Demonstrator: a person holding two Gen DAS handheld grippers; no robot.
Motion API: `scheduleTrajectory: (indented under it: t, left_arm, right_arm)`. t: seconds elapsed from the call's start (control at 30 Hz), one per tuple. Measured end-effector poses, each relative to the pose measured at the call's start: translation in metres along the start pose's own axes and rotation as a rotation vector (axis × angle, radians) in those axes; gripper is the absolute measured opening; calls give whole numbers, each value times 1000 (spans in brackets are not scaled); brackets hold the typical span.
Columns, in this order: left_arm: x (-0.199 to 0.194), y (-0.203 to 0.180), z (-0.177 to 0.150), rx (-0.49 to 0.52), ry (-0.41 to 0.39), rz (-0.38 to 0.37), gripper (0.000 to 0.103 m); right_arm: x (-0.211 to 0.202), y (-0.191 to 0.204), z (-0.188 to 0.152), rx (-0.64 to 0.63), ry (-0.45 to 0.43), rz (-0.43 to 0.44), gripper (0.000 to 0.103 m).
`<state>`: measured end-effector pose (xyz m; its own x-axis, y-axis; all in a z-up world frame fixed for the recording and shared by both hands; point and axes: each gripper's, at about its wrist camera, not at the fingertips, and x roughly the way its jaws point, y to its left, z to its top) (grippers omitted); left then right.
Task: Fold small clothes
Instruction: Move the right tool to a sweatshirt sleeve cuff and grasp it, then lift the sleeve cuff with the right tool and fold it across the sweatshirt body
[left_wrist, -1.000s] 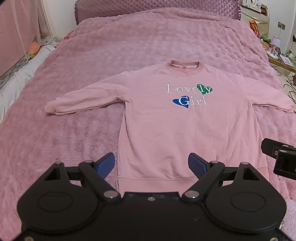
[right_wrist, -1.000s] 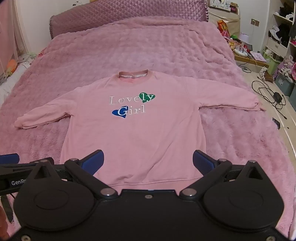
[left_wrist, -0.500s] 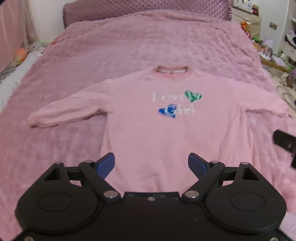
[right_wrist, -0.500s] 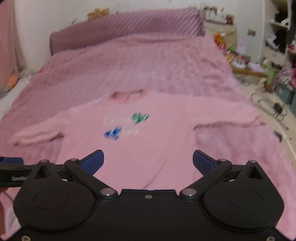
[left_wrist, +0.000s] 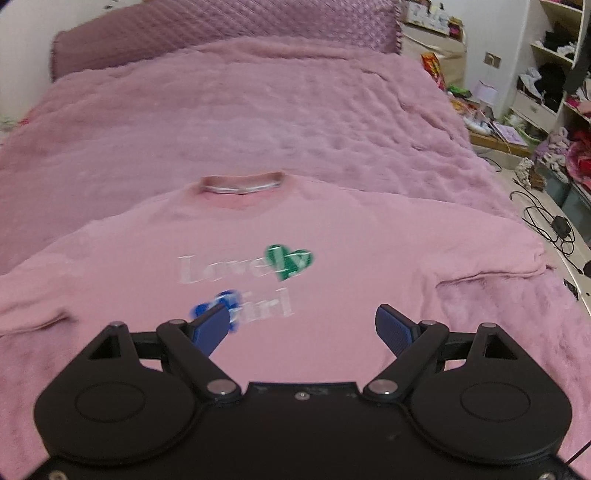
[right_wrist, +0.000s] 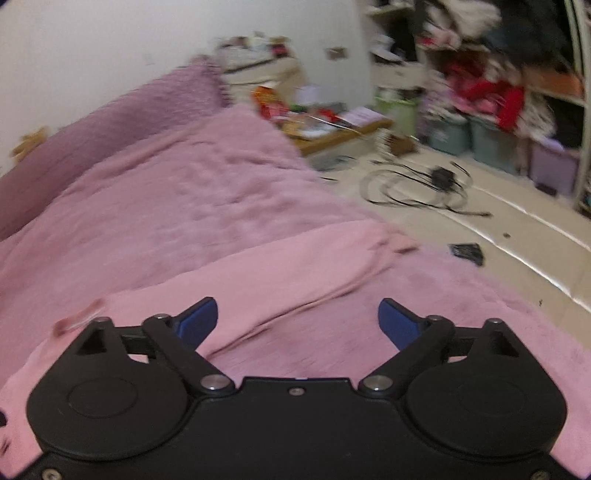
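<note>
On the pink bedspread the sweatshirt lies flat, face up. Both jaws wide, empty; right gripper has just been closing slightly over the right sleeve. I judge: pinch near cuff, fold inward. Left gripper hovers over chest.
</note>
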<state>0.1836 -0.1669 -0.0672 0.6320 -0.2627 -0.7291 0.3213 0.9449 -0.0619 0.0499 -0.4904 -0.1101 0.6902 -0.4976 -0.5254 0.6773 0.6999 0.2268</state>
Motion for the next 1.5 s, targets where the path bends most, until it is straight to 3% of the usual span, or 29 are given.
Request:
scheduleTrajectory:
  t: [0.1,0.3,0.47,0.6,0.83,1.03,1.27,1.5]
  left_arm:
    - [42,-24,17,8,31,-4,91]
    - [109,-71,41,26,78,-13,91]
    - [153,-99,49,36,101,-20,91]
    - [180,-116,51,41,124,-22,91]
    - [207,-131,54,55,160,-3,91]
    - [219,-138,50,93,176,24,91]
    - [229,-140,48,93,187,33,91]
    - [237,-142,44,106,209,45,91]
  right_arm:
    - [40,-22,12,0,10,-51,82]
    - [97,-52,32,59,48,-73,64]
    - [136,-71,40,113,66,-74,50]
    - [170,-88,41,186,87,-90,46]
    - [212,-114,41,378,126,-58,39]
    - [231,-121,46,445,124,-53,34]
    - [241,-129,44,478,120,-59,13]
    - [223,-122,49,436,32,-50,11]
